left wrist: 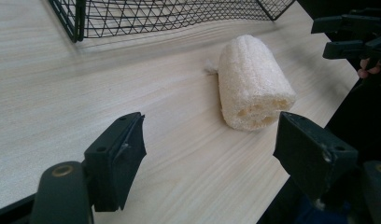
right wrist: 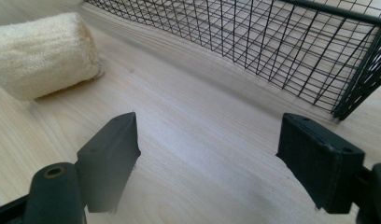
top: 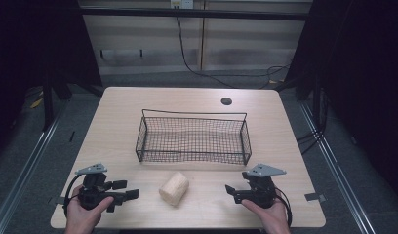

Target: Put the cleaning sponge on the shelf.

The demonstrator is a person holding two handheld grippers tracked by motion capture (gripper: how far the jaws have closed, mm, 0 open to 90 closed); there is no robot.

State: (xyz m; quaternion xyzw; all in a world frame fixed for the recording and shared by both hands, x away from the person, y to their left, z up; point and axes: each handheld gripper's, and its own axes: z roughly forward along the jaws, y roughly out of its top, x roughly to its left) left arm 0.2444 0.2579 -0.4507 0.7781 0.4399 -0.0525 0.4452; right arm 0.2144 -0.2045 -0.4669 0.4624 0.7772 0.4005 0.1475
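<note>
Dark room w/ a grey floor and a pale wall at the back, cables hanging down it. In front of me is a light wood table (top: 114, 122) w/ a small round hole (top: 226, 101) near the far edge.

A black wire basket (top: 193, 138) sits in the middle of the table, a bit toward the far edge. Nothing in it that I can see.

A loofah (top: 174, 188), pale and shaped like a short roll, lies on its side on the table near the near edge, just in front of the basket and not touching it. It lies btwn my two grippers. In the left gripper view I can see holes in its cut end.

My left hand (top: 82, 212) holds the left gripper (top: 129, 189) near the near left corner. Its jaws are wide apart, nothing btwn them, and they point at the loofah, which is close ahead but not touched.

My right hand (top: 265, 212) holds the right gripper (top: 231, 193) near the near right corner. Its jaws are spread wide too, w/ just bare table btwn them. In the right gripper view the loofah is off to the upper left and a basket corner is at the upper right.
</note>
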